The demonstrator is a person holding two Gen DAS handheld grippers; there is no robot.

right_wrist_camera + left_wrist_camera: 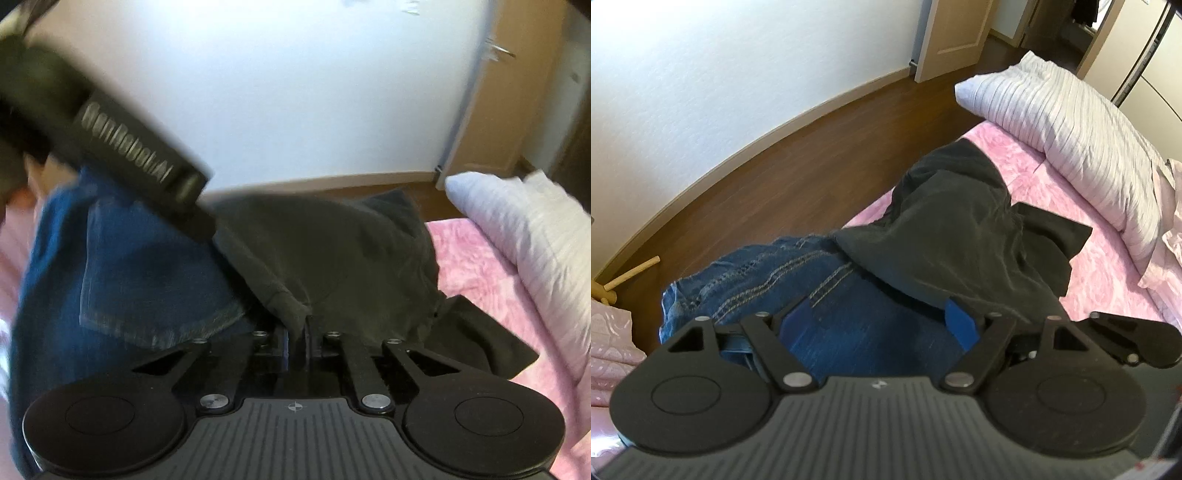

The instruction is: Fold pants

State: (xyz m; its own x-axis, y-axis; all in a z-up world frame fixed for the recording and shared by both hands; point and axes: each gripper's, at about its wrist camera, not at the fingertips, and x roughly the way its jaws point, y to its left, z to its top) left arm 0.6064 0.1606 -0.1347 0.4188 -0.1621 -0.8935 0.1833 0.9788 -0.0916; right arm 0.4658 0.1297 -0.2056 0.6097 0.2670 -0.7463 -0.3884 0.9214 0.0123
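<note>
Dark grey-black cotton pants lie crumpled on the pink floral bed cover, partly overlapping blue denim jeans with pale stitching. Left gripper: fingers spread wide, hovering over the jeans, nothing between them. Right gripper: fingers pressed together, pinching an edge of the dark pants. A white ribbed pillow lies beyond the clothes.
</note>
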